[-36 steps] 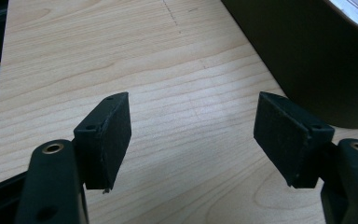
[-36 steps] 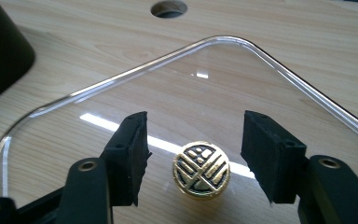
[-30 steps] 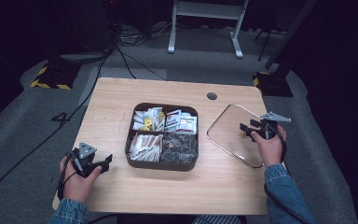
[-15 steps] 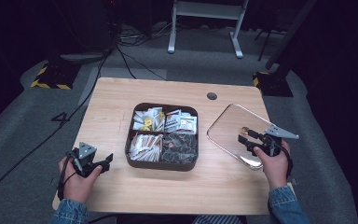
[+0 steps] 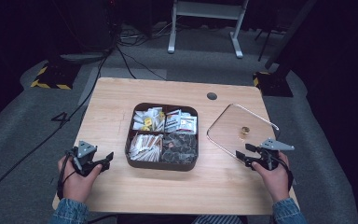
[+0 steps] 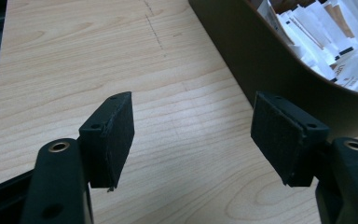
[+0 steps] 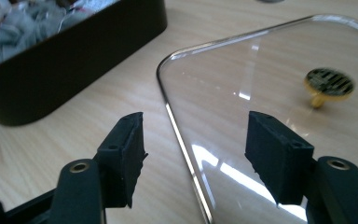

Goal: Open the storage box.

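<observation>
A dark brown divided box (image 5: 163, 161) sits mid-table with white packets (image 5: 165, 120) at the back and darker packets at the front right. To its right a clear glass lid (image 5: 228, 122) with a gold knob (image 5: 245, 130) lies flat on the table. My right gripper (image 5: 242, 151) is at the lid's near edge; in the right gripper view (image 7: 196, 140) its jaws have just been opening, with only the lid's rim (image 7: 182, 135) lying below the gap, untouched. My left gripper (image 5: 106, 160) hovers open left of the box, its pads (image 6: 116, 133) bare over wood.
The box wall (image 6: 270, 60) is close on the right of my left gripper. A round cable hole (image 5: 211, 96) marks the table's far side. Cables and a stand's feet (image 5: 205, 28) lie on the floor beyond. The wooden table (image 5: 112, 102) ends near both hands.
My right hand has drawn back toward the person, from over the lid near its knob to the lid's near edge, and its jaws stand wider. The left hand has stayed put.
</observation>
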The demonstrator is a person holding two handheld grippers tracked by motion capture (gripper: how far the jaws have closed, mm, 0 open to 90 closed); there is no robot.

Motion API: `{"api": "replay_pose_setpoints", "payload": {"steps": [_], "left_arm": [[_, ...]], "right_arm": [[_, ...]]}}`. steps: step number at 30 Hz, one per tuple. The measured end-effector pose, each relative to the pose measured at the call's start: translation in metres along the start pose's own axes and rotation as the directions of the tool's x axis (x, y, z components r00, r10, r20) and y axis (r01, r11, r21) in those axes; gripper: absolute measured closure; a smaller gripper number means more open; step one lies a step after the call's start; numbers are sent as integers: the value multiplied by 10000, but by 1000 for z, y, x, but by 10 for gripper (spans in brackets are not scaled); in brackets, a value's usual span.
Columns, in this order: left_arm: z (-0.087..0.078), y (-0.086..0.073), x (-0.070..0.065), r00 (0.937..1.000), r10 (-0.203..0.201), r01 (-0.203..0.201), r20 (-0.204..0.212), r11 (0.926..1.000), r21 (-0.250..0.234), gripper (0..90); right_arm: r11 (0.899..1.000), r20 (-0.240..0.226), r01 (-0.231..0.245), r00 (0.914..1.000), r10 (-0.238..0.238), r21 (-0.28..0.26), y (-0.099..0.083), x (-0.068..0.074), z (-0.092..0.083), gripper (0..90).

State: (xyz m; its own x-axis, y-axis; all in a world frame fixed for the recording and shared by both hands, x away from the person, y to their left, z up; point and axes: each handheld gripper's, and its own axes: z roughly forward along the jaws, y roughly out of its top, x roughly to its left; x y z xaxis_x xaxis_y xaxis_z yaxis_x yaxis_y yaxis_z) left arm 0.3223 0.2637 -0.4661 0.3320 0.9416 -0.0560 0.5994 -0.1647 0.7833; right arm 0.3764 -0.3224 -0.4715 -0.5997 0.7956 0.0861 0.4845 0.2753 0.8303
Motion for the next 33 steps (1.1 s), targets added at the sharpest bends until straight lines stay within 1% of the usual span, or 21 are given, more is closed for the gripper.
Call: {"api": "replay_pose_setpoints", "payload": {"steps": [2, 6, 8, 10, 12, 15, 18, 19, 22, 25, 28, 33], "left_arm": [[-1, 3, 0, 10000, 11, -11, 15, 10000, -48, 306], [-4, 8, -2, 9999, -35, 37, 110, 9999, -157, 310], [-4, 11, -3, 9998, -75, 79, 178, 9997, -231, 315], [-4, 13, -4, 9996, -163, 170, 240, 9994, -291, 312], [-5, 15, -4, 9992, -226, 237, 322, 9991, -339, 312], [-7, 17, -4, 9984, -329, 349, 454, 9984, -447, 314], [-9, 19, -3, 9987, -260, 282, 431, 9983, -502, 317], [-10, 19, -3, 9986, -297, 321, 442, 9981, -531, 319], [-12, 21, -4, 9987, -240, 268, 461, 9978, -610, 322], [-14, 25, -7, 9983, -177, 213, 560, 9976, -657, 327], [-14, 30, -10, 9975, -202, 255, 682, 9966, -782, 341], [-11, 39, -18, 9956, -120, 204, 930, 9958, -890, 352]], "right_arm": [[9993, 37, 257, 9997, -258, 274, -5, 5, 4, 389], [9933, -200, 827, 9965, -814, 803, -13, 16, 13, 399], [9894, -392, 1087, 9937, -1054, 959, -16, 21, 17, 398], [9869, -542, 1181, 9921, -1127, 1099, -19, 25, 21, 397], [9836, -586, 1338, 9901, -1275, 1211, -22, 28, 24, 393], [9808, -635, 1482, 9880, -1411, 1269, -24, 30, 27, 376], [9789, -661, 1578, 9864, -1503, 1299, -24, 31, 27, 351], [9783, -691, 1605, 9859, -1525, 1306, -24, 31, 27, 345], [9782, -703, 1624, 9855, -1543, 1295, -24, 31, 28, 339], [9784, -731, 1613, 9855, -1528, 1293, -24, 31, 28, 339], [9783, -720, 1620, 9855, -1537, 1288, -24, 31, 28, 339], [9785, -739, 1614, 9855, -1529, 1283, -24, 31, 28, 341]]}}
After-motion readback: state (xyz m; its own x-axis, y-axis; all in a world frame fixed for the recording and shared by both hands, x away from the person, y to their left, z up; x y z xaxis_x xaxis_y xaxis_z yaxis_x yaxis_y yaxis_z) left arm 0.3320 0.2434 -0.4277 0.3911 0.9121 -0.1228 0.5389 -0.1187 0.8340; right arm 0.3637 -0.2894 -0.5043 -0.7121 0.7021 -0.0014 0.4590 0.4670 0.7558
